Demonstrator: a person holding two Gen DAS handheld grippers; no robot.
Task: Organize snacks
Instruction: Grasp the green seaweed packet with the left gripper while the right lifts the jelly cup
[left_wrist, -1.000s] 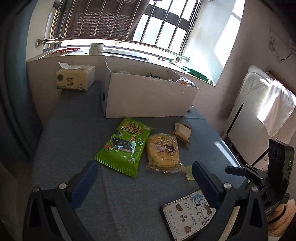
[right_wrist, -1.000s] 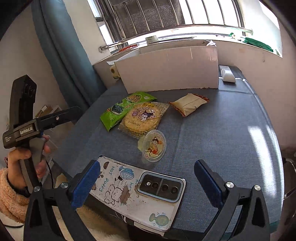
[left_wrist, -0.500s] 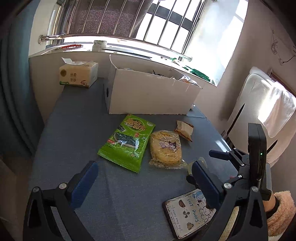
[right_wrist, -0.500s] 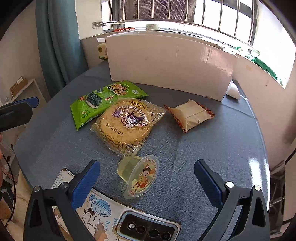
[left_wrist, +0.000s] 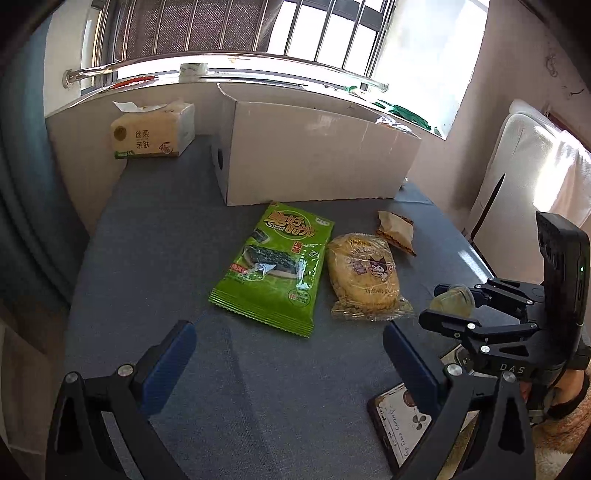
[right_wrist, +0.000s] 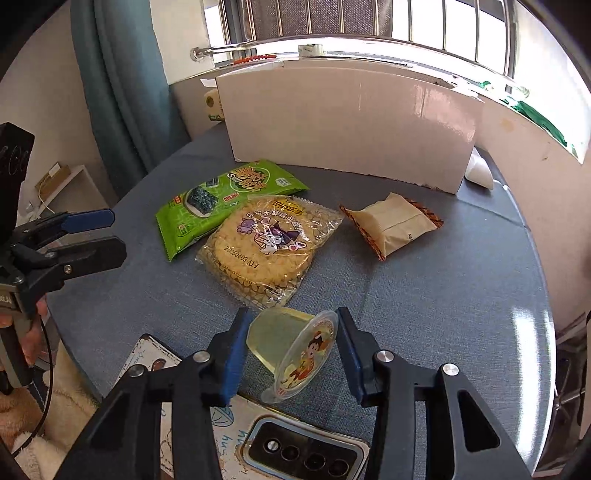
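A small jelly cup lies tilted on its side between the pads of my right gripper, which is shut on it just above the blue-grey table. The cup also shows in the left wrist view. A green seaweed bag, a round cracker pack and a small beige packet lie in front of a white cardboard box. My left gripper is open and empty, above the table's near side, short of the green bag.
A phone in a cartoon case lies at the table's near edge under my right gripper. A tissue pack stands at the back left by the window ledge. A white chair is off the right side.
My right gripper moved forward and closed on the jelly cup. My left gripper moved a little closer to the snacks and stayed open.
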